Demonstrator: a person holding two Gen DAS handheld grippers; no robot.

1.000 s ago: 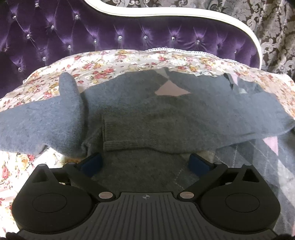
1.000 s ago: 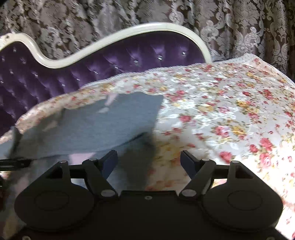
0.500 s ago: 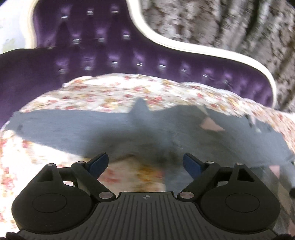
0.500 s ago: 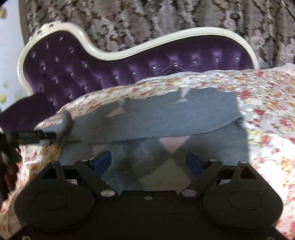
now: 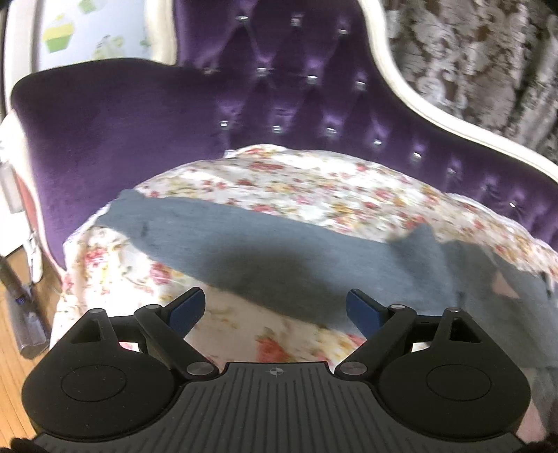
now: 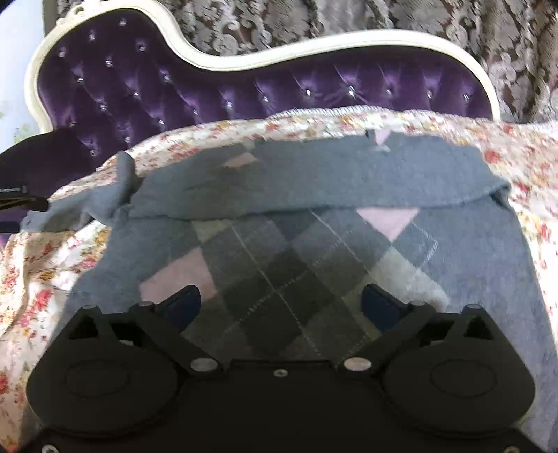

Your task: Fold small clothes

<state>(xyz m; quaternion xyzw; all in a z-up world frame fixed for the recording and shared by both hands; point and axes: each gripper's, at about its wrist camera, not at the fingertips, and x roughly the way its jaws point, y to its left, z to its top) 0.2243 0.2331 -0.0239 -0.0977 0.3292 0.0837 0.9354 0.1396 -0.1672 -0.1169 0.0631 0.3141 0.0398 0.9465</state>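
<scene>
— What's the left wrist view giving you?

— The left gripper (image 5: 275,306) hangs with its jaws spread wide and nothing between them. Past its blue fingertips (image 5: 185,308) one grey sleeve (image 5: 244,251) of the sweater lies stretched out flat across the floral bedspread (image 5: 314,181), its cuff reaching toward the bedspread's left edge. The purple tufted headboard (image 5: 279,104) rises behind.

— And from the right wrist?

— The right gripper (image 6: 282,306) is spread apart too, holding nothing, poised over the argyle sweater (image 6: 296,258), which sits mid-bedspread. The other sleeve (image 6: 314,181) is already laid across the chest, near the back edge. At the far left a dark bit of the other tool shows by the outstretched sleeve.

— So which step is this?

— I'd say one sleeve is folded in and the outstretched one is next. The left claw would need to drop onto the cuff, pinch it, and carry it over the body.

— Anything in the way?

— Nothing lies on the sweater. A small hump of fabric (image 6: 122,174) stands up at the shoulder; it may bunch unless smoothed. Patterned curtains (image 6: 348,21) hang behind, well clear.
</scene>
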